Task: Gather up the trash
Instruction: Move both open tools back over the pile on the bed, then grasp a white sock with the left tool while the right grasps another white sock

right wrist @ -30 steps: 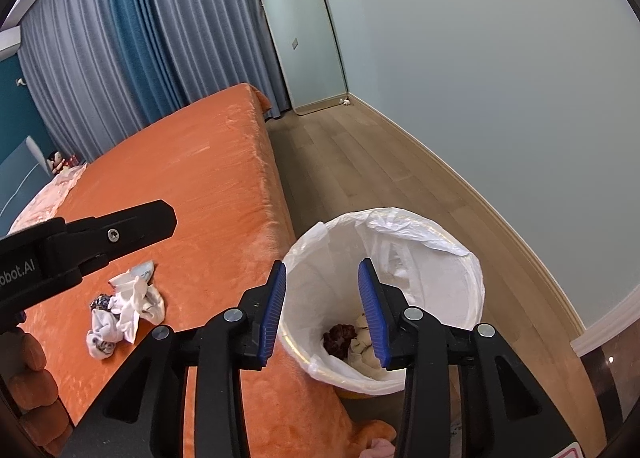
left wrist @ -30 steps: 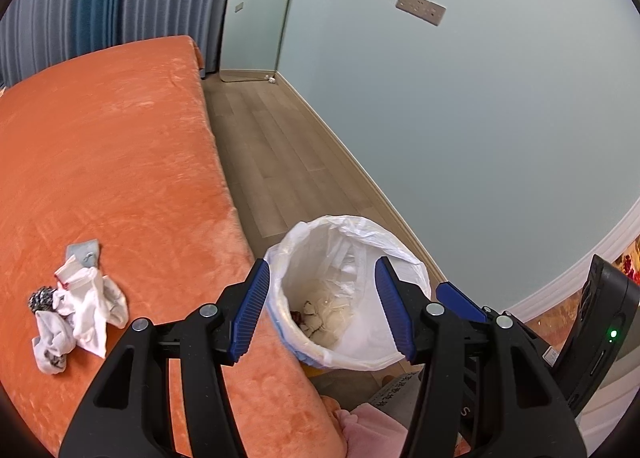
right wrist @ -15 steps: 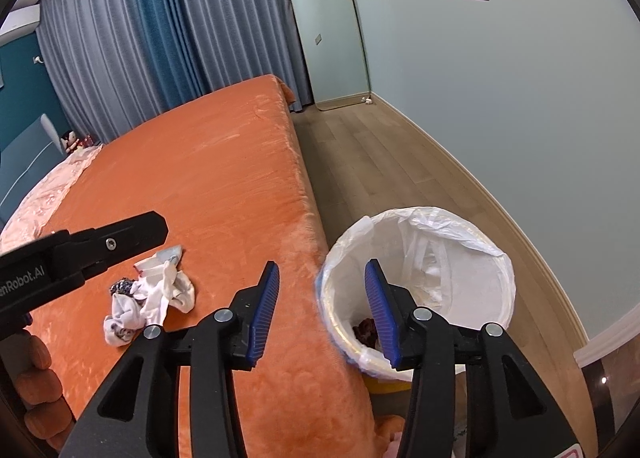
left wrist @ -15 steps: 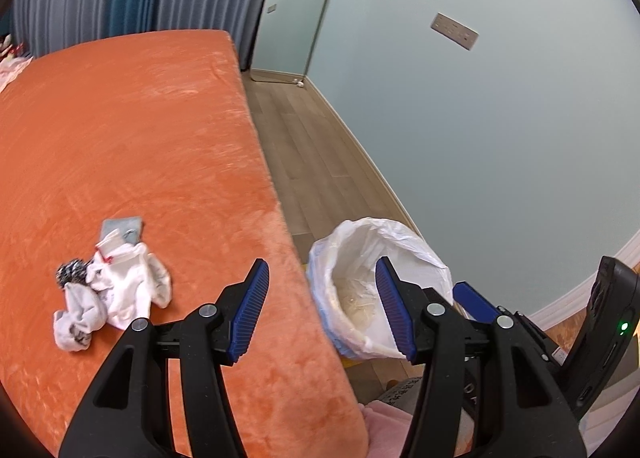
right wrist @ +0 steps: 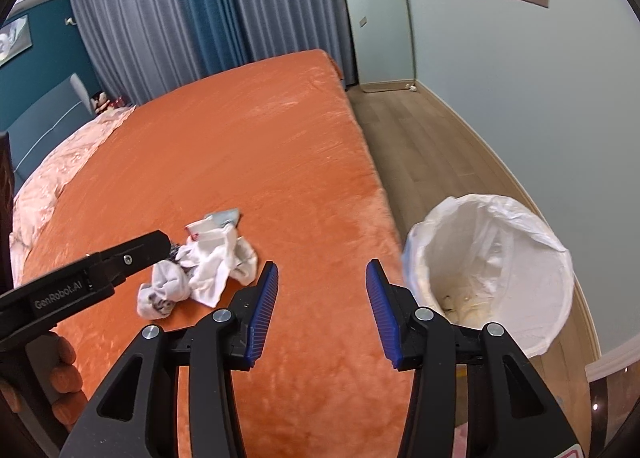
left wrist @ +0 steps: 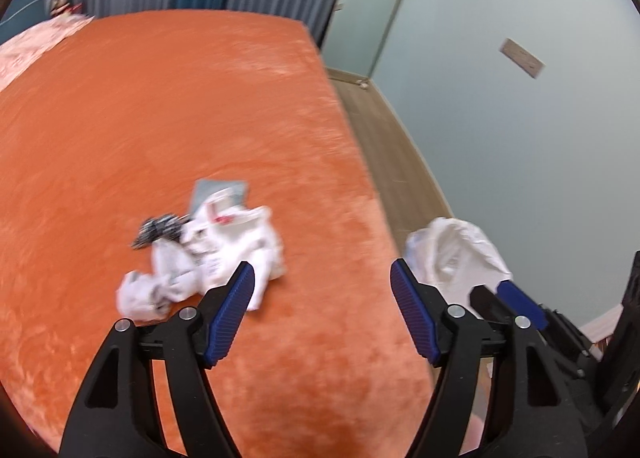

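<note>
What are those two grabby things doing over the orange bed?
A person holds them to collect trash. The left gripper, jaws just opening and empty, is by the pile of crumpled white trash on the orange bed. The right gripper is open and empty too. The lined bin waits on the floor beside the bed.

Open orange bedspread (right wrist: 248,145) around crumpled trash pile (right wrist: 208,258), lined bin (right wrist: 492,258) beside bed edge

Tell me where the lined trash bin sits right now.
In the right wrist view the trash bin stands at right on the wooden floor, close beside the orange bed edge, opposite the crumpled trash pile.
</note>
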Motion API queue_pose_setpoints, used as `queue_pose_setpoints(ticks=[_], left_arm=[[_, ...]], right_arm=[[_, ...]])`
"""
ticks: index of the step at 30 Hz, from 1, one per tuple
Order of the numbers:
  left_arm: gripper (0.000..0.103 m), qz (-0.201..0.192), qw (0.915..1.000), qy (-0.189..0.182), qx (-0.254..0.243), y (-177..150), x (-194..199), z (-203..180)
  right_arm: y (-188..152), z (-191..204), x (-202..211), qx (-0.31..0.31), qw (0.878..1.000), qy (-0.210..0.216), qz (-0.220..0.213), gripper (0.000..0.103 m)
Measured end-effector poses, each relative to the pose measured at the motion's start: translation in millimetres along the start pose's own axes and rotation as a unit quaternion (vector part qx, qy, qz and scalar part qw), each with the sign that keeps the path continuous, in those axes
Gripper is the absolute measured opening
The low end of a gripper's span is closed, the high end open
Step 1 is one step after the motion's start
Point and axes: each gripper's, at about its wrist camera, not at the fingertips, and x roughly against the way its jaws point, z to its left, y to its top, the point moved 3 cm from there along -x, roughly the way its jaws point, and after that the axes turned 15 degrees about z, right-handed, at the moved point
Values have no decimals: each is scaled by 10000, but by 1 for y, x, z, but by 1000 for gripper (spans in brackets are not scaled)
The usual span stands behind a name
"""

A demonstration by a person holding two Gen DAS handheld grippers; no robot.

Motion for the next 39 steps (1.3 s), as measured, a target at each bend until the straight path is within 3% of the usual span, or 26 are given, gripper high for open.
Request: queue_pose_setpoints(ticks=[11, 22, 27, 34, 39], left_arm=[[67, 327, 9950, 395, 855, -18, -22, 115], [66, 658, 9898, 395, 1199, -23, -58, 167], [57, 813, 9886, 196, 1251, -19, -73, 177], [32, 915, 9868, -91, 1336, -19, -87, 188], [27, 866, 9858, -257, 1418, -24, -81, 196]], right_arm=[[-5, 73, -38, 535, 9978, 169, 363, 45], [-3, 120, -76, 899, 9932, 202, 708, 45], [-2, 133, -95, 997, 9910, 209, 868, 45], [4, 154, -122, 1136, 9874, 253, 1071, 45], [7, 168, -142, 1186, 9843, 366, 1255, 45]])
